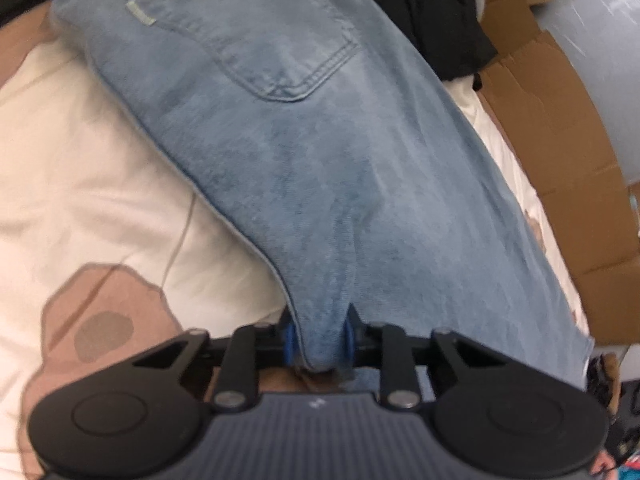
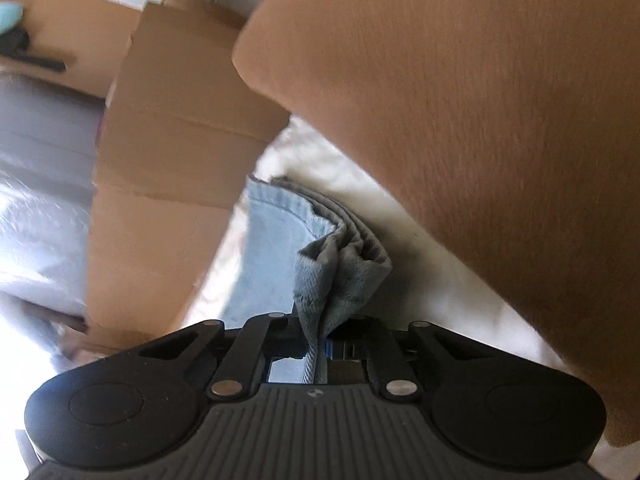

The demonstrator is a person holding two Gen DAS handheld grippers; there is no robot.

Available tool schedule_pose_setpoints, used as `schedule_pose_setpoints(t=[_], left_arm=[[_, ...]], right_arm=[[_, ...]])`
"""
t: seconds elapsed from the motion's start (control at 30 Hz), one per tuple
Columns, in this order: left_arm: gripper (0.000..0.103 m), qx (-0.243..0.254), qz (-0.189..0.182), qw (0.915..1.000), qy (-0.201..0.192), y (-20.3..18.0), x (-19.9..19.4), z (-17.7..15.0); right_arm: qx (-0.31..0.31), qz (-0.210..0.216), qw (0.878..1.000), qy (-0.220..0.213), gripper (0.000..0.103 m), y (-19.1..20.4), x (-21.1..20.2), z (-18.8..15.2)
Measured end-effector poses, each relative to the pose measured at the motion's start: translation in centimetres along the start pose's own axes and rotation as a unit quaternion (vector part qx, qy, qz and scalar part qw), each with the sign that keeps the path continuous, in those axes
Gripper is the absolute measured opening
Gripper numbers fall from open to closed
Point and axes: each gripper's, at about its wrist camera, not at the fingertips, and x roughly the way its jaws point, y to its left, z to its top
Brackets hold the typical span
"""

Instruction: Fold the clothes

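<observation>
The light blue jeans (image 1: 304, 152) lie spread on a bed (image 1: 80, 152) covered with a cream sheet that has brown shapes printed on it. They stretch away in front of the left gripper (image 1: 320, 342), with a back pocket (image 1: 288, 56) far ahead of its jaws. A thick fold of the denim sits between these jaws, and the blue pads (image 1: 290, 340) press on it from both sides, so the left gripper holds the jeans with a narrow opening.

In the right wrist view, the right gripper (image 2: 320, 344) has its jaws almost closed on a thin bunch of the same jeans (image 2: 340, 268), near a stitched hem (image 2: 280, 204) just ahead of them. To the right of and above these jaws, a large tan-brown surface (image 2: 480, 120) fills the view; I cannot tell what it is. To the left of them stands brown cardboard (image 2: 160, 152). In the left wrist view, cardboard (image 1: 560, 184) is to the right of the jaws, and a dark garment (image 1: 440, 12) lies far ahead.
</observation>
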Motion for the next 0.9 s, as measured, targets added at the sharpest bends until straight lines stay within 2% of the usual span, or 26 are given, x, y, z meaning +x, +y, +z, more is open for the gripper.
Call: schedule_pose_setpoints(t=[0.1,0.27,0.53,0.7,0.8,0.9], left_arm=[[0.022,0.010,0.004,0.9999,0.004,-0.7,-0.7,0.4],[0.020,0.026,0.011,0.9996,0.008,-2.0,-1.9,1.0],[0.019,0.053,0.019,0.9983,0.014,-3.3,-4.6,2.0],[0.019,0.064,0.024,0.9973,0.026,-3.5,-6.3,2.4],[0.018,0.073,0.025,0.9965,0.034,-3.6,-7.4,2.3],[0.018,0.082,0.026,0.9953,0.044,-3.7,-8.2,1.9]], right_arm=[[0.010,0.024,1.000,-0.003,0.006,0.6,-0.3,0.1],[0.037,0.039,0.998,-0.018,0.005,1.4,-1.2,-0.1],[0.026,0.034,0.999,-0.018,0.005,4.2,-3.4,-0.4],[0.018,0.018,1.000,-0.017,0.005,2.1,-9.7,1.5],[0.013,0.006,1.000,-0.016,0.005,2.9,-9.9,2.5],[0.002,-0.005,1.000,-0.013,0.005,1.0,-14.6,0.2]])
